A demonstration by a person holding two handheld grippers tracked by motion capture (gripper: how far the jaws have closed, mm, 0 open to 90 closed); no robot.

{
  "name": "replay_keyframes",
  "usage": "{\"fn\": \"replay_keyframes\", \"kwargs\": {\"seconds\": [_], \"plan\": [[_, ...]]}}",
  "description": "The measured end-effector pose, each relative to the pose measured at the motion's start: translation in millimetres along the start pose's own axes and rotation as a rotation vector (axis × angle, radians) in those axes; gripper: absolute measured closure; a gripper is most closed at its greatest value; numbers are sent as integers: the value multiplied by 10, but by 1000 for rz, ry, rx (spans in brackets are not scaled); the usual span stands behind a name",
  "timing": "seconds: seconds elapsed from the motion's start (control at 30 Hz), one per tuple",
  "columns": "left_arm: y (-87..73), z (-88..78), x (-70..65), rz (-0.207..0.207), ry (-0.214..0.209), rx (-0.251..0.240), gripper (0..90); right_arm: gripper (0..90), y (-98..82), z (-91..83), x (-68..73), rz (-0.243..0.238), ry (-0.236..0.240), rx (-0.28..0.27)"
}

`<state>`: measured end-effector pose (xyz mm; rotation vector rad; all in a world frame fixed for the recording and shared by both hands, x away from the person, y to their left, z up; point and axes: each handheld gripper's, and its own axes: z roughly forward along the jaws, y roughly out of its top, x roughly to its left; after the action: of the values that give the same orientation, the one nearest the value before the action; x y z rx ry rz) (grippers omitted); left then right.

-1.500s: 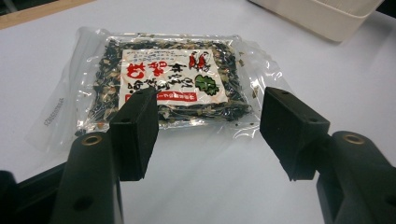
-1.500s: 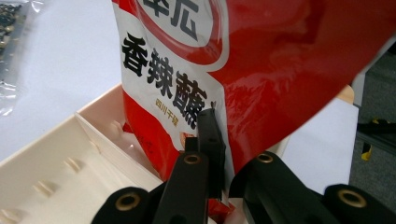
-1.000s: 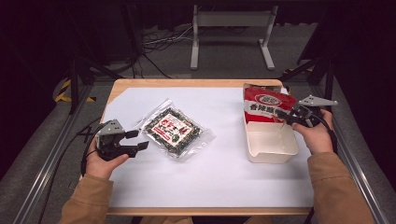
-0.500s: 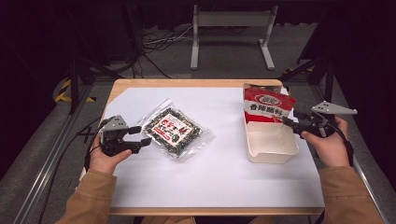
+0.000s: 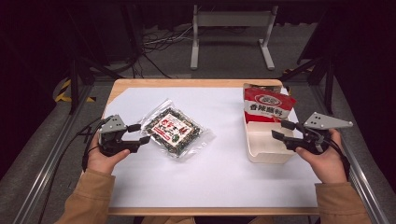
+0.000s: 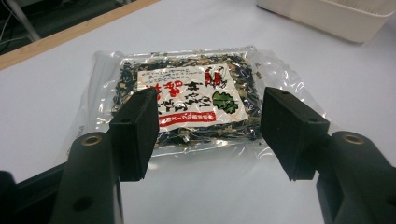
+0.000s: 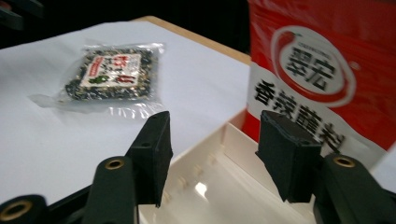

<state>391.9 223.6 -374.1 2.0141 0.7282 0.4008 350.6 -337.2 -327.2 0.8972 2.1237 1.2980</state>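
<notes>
A clear packet of dark dried seaweed (image 5: 175, 130) with a red-and-white label lies flat on the white table cover, left of centre. My left gripper (image 5: 140, 133) rests just left of it, open; the packet (image 6: 187, 88) lies beyond the jaws, which have closed slightly. A red seasoning bag (image 5: 268, 105) stands in the far end of a white tray (image 5: 264, 156). My right gripper (image 5: 280, 129) hovers at the tray's right side. Its jaws have just been opening and nothing is between them. In the right gripper view (image 7: 215, 123) the bag (image 7: 317, 70) rises behind the right jaw.
The white cover (image 5: 219, 182) spans the wooden table, with bare room in front and in the middle. A metal stand (image 5: 231, 28) and cables lie on the floor beyond the far edge. Rails run along both sides.
My right gripper has let go of the red bag, opened, and drawn back to the right and slightly up. The bag stays in the tray. My left hand has kept its place.
</notes>
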Motion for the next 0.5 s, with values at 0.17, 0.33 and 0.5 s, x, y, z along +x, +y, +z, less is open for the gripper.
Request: {"fn": "replay_keyframes", "kwargs": {"seconds": [0.17, 0.33, 0.5], "plan": [[2, -12, 7, -4, 0, -14, 389, 437, -15, 68, 172, -7, 35, -44], [-17, -15, 49, -87, 32, 48, 384, 427, 20, 139, 312, -5, 60, -61], [-41, -47, 124, -133, 70, 38, 391, 418, 13, 216, 436, -9, 94, -50]]}}
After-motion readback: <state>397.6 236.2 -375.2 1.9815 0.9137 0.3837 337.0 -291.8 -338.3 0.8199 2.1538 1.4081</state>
